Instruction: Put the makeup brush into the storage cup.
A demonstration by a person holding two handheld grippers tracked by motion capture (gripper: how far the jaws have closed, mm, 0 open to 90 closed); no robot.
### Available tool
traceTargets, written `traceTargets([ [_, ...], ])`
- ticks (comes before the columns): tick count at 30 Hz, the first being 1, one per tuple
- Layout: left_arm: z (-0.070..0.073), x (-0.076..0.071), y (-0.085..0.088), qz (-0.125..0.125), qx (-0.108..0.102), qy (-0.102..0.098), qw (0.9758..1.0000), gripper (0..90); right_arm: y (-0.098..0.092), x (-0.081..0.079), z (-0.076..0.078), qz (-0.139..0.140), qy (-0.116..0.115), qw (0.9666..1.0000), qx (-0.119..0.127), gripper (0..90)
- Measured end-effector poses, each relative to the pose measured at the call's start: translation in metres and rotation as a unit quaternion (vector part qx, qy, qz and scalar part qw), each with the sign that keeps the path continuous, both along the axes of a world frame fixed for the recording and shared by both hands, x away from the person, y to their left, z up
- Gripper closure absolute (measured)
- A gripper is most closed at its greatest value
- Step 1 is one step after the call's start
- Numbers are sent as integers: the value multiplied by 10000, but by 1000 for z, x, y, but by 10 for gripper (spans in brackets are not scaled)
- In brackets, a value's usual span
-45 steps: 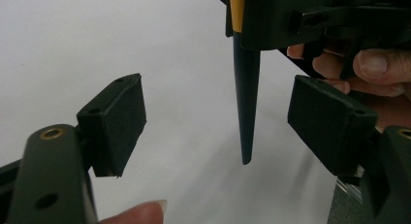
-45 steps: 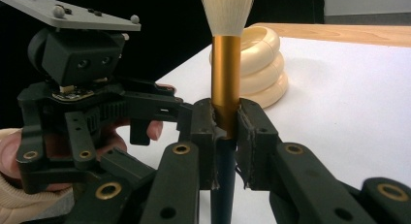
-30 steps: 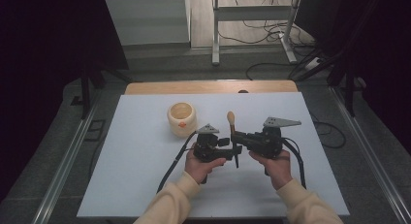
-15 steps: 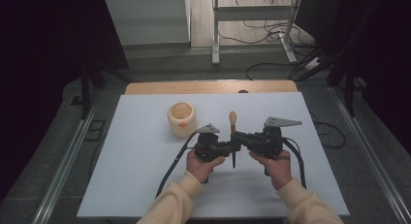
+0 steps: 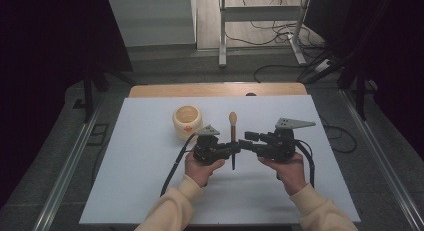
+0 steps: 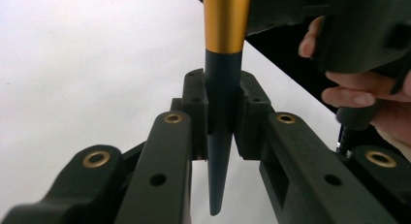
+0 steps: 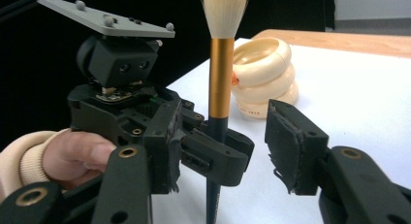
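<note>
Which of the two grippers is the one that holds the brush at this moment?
The left gripper: its pads clamp the brush by its dark handle. The right gripper has just been opening, its pads standing clear of the handle.

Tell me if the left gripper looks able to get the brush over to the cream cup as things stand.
Probably yes. The left gripper is shut on the brush handle, while the right gripper has just been opening and stands clear of it. Bare table lies between it and the cup.

On the white table [image 5: 150, 191], the left gripper [image 5: 235, 149] holds a brush [image 5: 232, 128] beside the right gripper [image 5: 246, 142].
</note>
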State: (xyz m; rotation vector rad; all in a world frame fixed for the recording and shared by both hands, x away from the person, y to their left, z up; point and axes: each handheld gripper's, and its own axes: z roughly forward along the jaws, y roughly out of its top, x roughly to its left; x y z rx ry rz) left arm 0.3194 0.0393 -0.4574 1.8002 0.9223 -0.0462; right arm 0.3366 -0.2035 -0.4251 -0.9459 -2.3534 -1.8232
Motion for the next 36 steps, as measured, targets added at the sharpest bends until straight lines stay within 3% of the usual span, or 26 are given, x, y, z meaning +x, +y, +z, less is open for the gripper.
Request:
traceTargets([
  [4,3,-1,5,42,1,-51,10000,787,1,-9,7,-213,-419,9986,-249,422],
  [7,4,-1,8,68,-10,-73,9999,787,-1,-14,6,-381,-559,9970,-364,367],
  [10,5,-1,10,90,-1,-98,9999,787,-1,-23,4,-859,-889,9908,-551,314],
  [13,7,-1,13,101,-31,-107,9999,787,0,-27,5,-1033,-1000,9864,-803,254],
  [18,13,1,19,134,-37,-166,9998,787,-1,-30,6,-1009,-985,9852,-975,191],
  [25,20,2,29,219,-97,-216,9995,787,-11,-29,-2,-932,-694,9860,-1197,105],
  [29,25,3,33,223,-149,-220,9994,787,-19,-29,-5,-936,-575,9856,-1283,91],
  [36,34,4,41,279,-194,-294,9990,787,-32,-33,-8,-958,-569,9851,-1308,89],
])
